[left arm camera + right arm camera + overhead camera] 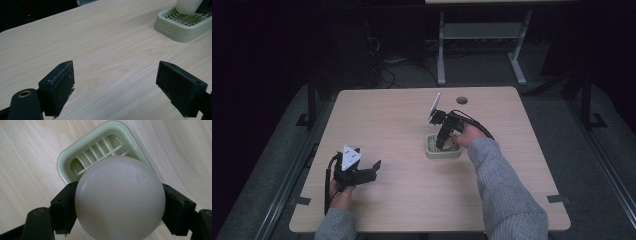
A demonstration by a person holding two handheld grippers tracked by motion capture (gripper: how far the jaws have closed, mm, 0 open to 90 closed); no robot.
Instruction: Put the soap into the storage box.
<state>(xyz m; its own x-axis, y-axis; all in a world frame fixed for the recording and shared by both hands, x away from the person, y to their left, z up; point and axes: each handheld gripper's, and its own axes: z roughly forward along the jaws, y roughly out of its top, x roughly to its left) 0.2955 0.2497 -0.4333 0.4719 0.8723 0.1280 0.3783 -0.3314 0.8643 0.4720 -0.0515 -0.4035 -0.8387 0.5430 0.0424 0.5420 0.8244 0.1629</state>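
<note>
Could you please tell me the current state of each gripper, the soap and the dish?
Right gripper: shut on the white soap, over the dish.
White soap: held between the fingers.
Green soap dish: upright on the table, grid showing.
Left gripper: open, holding nothing.

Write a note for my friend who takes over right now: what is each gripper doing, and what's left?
Right gripper: jaws shut on the white soap bar, held over the pale green soap dish, which stands on the wooden table.
Left gripper: jaws open, holding nothing, low over the table's near left part.
Done: soap gripped and brought to the dish.
Left: whether the soap already rests on the grid cannot be told; probably set it down, then open the jaws.
</note>
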